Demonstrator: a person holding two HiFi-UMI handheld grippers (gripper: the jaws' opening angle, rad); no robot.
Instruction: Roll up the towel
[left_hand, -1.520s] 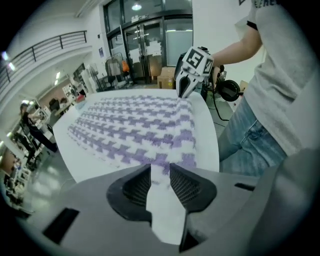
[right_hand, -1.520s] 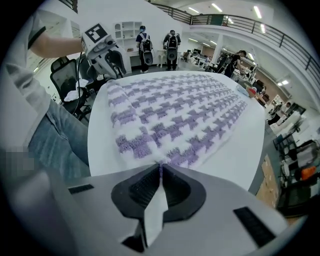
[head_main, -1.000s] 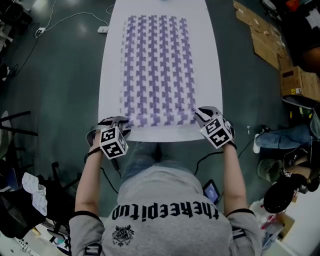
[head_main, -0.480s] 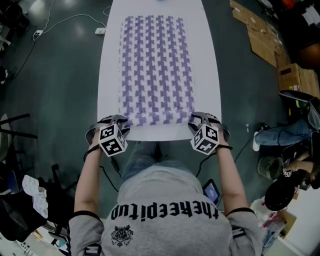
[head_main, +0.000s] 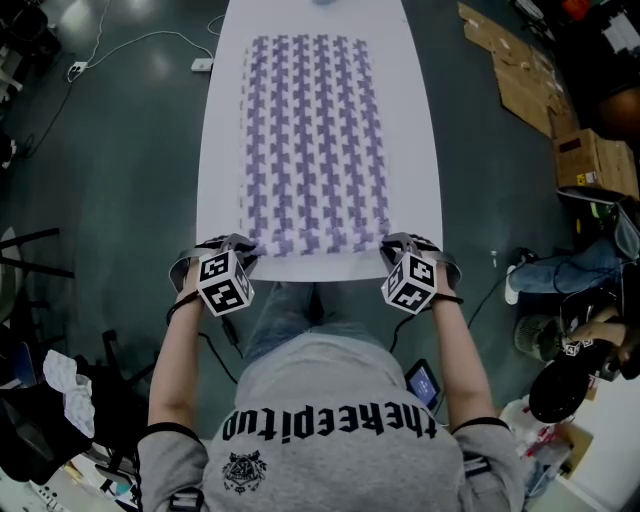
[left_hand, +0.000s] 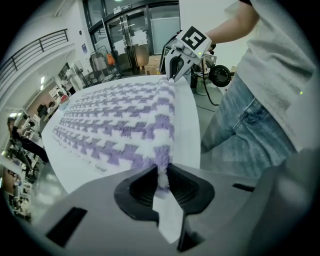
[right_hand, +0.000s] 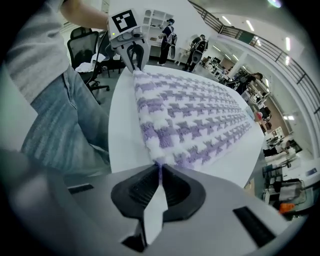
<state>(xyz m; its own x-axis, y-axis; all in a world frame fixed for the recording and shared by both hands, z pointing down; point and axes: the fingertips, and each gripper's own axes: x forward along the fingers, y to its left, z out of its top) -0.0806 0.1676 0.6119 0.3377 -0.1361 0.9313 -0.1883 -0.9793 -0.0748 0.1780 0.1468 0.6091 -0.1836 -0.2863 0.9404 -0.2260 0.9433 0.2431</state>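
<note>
My left gripper (head_main: 244, 245) and right gripper (head_main: 394, 244) have just closed, fingers pinching the near corners of the towel (head_main: 312, 140) on the worktop (head_main: 421, 150). The grasp looks secure, I think; next, roll that edge forward evenly.

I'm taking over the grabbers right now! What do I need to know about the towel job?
Left gripper: jaws just closed, pinching the near left corner of the towel.
Right gripper: jaws just closed, pinching the near right corner.
The towel lies flat along the white table, no roll started.
Done: both near corners gripped.
Left: all the rolling, probably toward the far end.
</note>
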